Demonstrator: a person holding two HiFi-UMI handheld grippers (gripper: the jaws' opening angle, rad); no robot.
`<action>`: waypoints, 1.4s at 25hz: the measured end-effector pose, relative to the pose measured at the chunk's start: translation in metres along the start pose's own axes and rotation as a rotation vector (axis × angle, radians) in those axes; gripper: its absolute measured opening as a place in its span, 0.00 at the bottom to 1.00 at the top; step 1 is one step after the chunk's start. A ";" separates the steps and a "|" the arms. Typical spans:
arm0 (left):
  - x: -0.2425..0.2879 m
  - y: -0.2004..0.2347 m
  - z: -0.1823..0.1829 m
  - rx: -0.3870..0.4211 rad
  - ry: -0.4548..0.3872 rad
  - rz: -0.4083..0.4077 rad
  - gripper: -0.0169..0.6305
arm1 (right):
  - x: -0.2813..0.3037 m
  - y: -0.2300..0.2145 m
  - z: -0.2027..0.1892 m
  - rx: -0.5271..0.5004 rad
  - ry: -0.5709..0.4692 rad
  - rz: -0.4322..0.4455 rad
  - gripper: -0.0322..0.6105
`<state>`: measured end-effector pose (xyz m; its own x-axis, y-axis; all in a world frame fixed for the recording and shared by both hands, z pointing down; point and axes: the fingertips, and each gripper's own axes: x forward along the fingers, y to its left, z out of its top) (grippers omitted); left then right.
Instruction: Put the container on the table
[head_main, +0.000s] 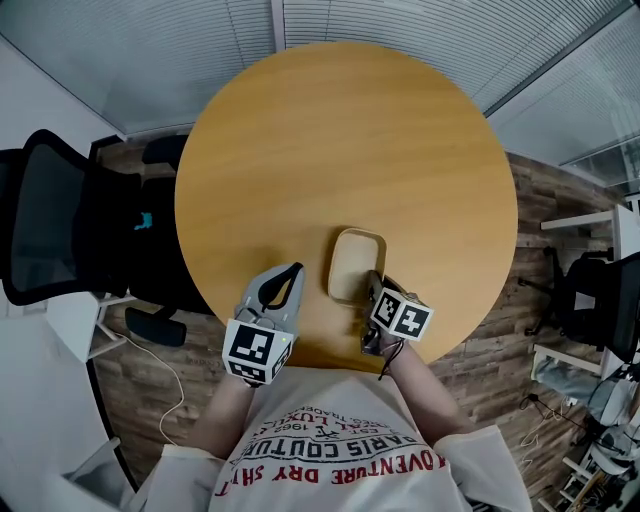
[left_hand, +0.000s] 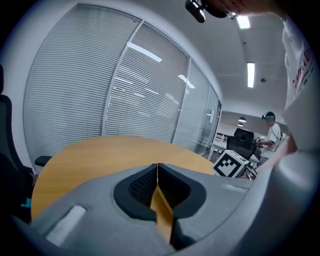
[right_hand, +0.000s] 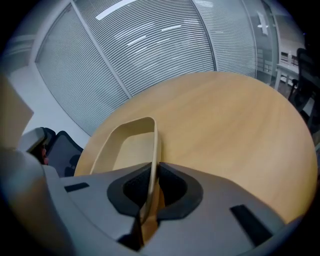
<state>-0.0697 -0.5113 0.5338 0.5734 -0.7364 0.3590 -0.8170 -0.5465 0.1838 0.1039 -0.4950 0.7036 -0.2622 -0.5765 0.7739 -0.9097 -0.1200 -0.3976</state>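
Right gripper (right_hand: 150, 192) is pinched narrow on the near right wall of the beige container (head_main: 353, 262), the thin rim running up between its two jaws. From where I stand the container sits low over the round wooden table (head_main: 350, 140), close to the edge nearest the person and just left of that gripper. I cannot tell whether its base is fully down or a shade off the wood. It looks empty inside. The left gripper (head_main: 290, 275) hangs just beside it on the other side, jaws together at the tips with nothing between them, taking no part.

To my eye this is the set-down itself, nearly finished. What comes next should be gentle: settle the base flat on the table, then part the right jaws enough to free the wall and draw the gripper back toward the person without dragging the container along. With only one thin wall held, it could tip or skid if let go while tilted.
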 end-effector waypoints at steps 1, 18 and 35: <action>0.000 0.001 -0.001 -0.002 0.004 0.003 0.05 | 0.000 -0.001 0.001 -0.010 0.002 -0.013 0.10; -0.015 0.003 -0.001 0.020 0.000 0.018 0.05 | -0.004 0.004 0.012 -0.090 -0.005 -0.067 0.24; -0.042 -0.014 0.061 0.096 -0.167 -0.004 0.05 | -0.137 0.078 0.102 -0.424 -0.511 0.048 0.06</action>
<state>-0.0782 -0.4974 0.4600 0.5852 -0.7857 0.2003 -0.8098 -0.5793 0.0935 0.1022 -0.5077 0.5163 -0.2147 -0.8964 0.3877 -0.9761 0.1834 -0.1165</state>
